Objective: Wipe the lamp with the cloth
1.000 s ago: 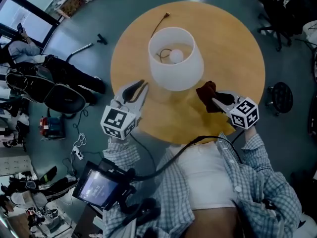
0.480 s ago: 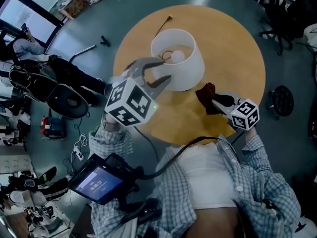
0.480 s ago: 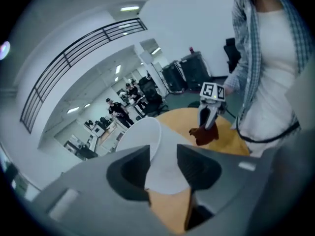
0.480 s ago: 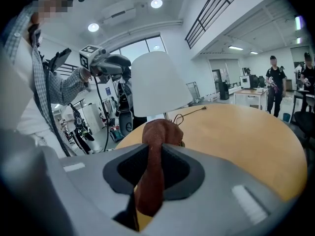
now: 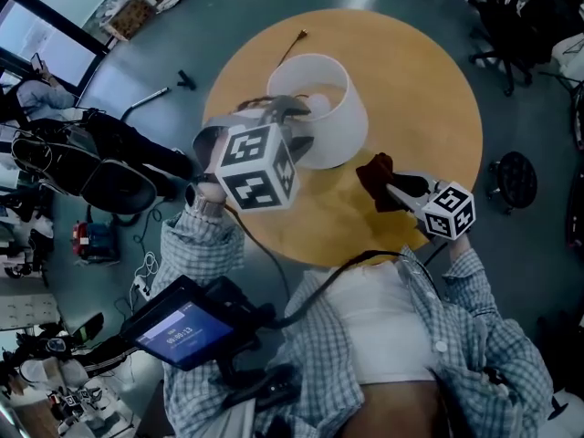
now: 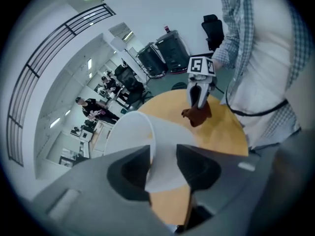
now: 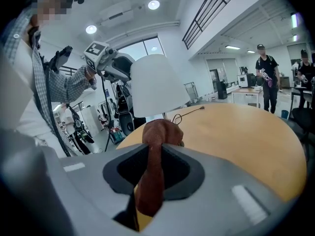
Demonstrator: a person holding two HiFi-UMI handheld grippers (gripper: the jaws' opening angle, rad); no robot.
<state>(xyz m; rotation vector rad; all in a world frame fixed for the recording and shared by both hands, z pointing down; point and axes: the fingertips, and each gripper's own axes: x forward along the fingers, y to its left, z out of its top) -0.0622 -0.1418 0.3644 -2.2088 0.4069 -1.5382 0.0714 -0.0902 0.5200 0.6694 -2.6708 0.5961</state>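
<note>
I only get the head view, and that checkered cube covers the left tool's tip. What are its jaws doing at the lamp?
Observer: In the left gripper view the left gripper has just been opening its jaws. They stand apart astride the rim of the lampshade, one inside and one outside, not pinching it.
Visitor: And the red rag on the right, is it truly gripped?
Observer: Yes. The right gripper view shows the right gripper shut on the cloth, with a strip of it running down between the jaws.
</note>
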